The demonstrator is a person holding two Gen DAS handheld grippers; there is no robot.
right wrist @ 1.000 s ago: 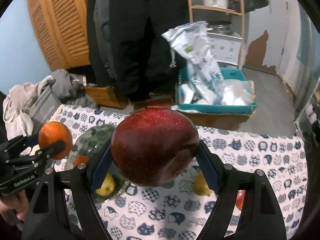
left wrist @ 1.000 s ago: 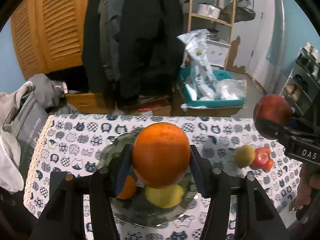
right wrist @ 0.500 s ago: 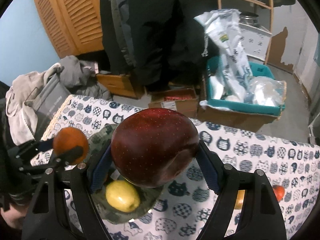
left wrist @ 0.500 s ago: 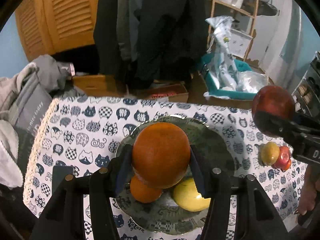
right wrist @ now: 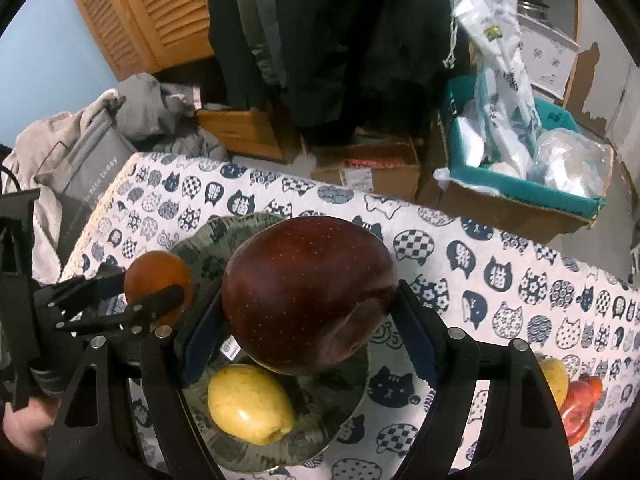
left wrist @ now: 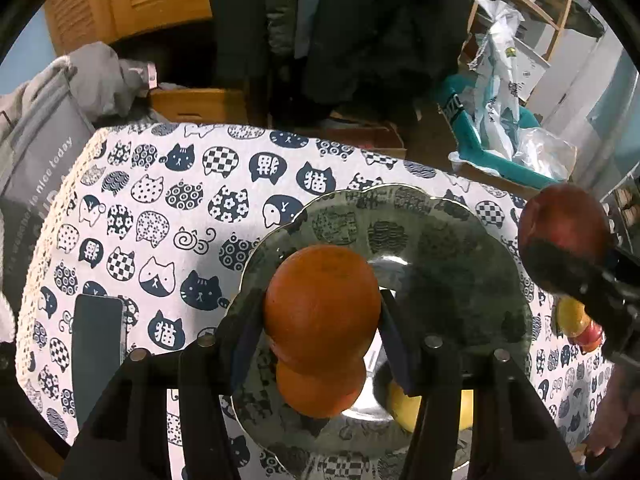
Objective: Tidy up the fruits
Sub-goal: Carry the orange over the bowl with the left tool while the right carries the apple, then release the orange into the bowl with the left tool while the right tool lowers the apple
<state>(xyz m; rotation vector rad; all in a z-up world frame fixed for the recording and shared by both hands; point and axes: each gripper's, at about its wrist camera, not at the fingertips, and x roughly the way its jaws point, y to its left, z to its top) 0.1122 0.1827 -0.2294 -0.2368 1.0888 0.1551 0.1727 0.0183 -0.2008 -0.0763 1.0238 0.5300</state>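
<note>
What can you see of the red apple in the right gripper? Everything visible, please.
The red apple is large, dark red, glossy, and speckled with fine pale dots, with a shadowed dent at its lower right. It is clamped between the right gripper's blue pads and held in the air over the green patterned plate, above a yellow fruit lying there. Only the pads touch it. In the left wrist view it shows at the right edge.

Glossy plate [left wrist: 440, 216]; printed cloth tablecloth [left wrist: 160, 200].

Both my wrist cameras looked steeply down along my fingers [left wrist: 248, 336], close above the desk [left wrist: 160, 200]. Each saw the plate [right wrist: 320, 420] and the other hand's fingers [right wrist: 160, 300].
</note>
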